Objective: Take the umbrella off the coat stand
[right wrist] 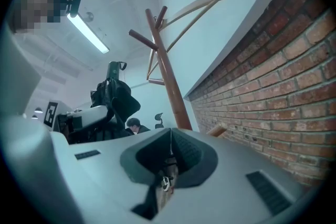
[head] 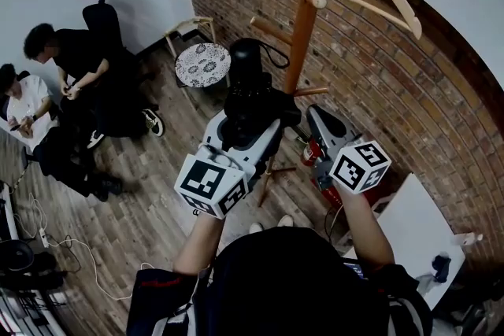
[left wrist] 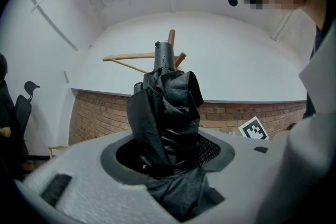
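A black folded umbrella [head: 246, 86] stands upright in my left gripper [head: 252, 112], just left of the wooden coat stand [head: 303, 20] and clear of its pegs. In the left gripper view the jaws press on the umbrella's [left wrist: 167, 113] bunched fabric, with the left gripper [left wrist: 169, 150] shut around it and the coat stand [left wrist: 171, 36] behind its handle. My right gripper [head: 316, 120] hovers to the right of the pole. In its own view the right gripper [right wrist: 170, 152] is shut with nothing held; the coat stand [right wrist: 169, 78] rises ahead and the umbrella [right wrist: 113, 94] shows at left.
A brick wall [head: 378, 67] runs behind the stand. A round patterned stool [head: 202, 63] and a red fire extinguisher [head: 311, 152] sit near its base. Two seated people [head: 75, 63] and an office chair [head: 98, 8] are at left. A white table [head: 413, 236] is lower right.
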Tool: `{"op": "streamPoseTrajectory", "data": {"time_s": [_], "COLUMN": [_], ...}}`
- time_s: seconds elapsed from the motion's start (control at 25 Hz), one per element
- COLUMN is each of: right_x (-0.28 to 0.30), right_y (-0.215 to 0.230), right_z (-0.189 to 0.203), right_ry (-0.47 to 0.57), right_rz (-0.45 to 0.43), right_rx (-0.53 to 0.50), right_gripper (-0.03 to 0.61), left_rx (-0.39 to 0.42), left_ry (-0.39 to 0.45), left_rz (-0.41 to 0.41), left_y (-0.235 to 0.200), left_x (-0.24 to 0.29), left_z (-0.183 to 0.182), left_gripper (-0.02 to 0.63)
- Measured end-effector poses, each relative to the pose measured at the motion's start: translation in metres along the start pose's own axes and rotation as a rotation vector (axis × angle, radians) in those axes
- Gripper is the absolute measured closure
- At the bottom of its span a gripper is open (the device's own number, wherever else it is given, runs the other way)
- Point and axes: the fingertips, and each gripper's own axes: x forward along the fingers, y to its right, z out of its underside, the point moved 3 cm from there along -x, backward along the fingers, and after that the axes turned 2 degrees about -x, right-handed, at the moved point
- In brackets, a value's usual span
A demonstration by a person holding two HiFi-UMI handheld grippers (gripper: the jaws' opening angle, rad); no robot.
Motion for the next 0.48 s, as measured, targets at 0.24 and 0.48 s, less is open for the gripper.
{"op": "streamPoseTrajectory", "data": {"time_s": [0.24,0.48], "right_x": [-0.009,-0.017], "right_y": [-0.012,-0.016], "right_z": [0.018,0.033], "right_ry": [-0.02,-0.031], "right_rz": [0.026,0.056], "right_rx": [0.003,0.01], "right_gripper": [0.549,0.549], "left_rx": [-0.054,-0.083], "left_ry": [-0.065,-0.116], "left_rz": [0.017,0.038], "left_y": [-0.003,0.0], "left_x": [-0.012,-0.02], "left_z": [0.029,0.052], "left_gripper": [0.348,0.348]}}
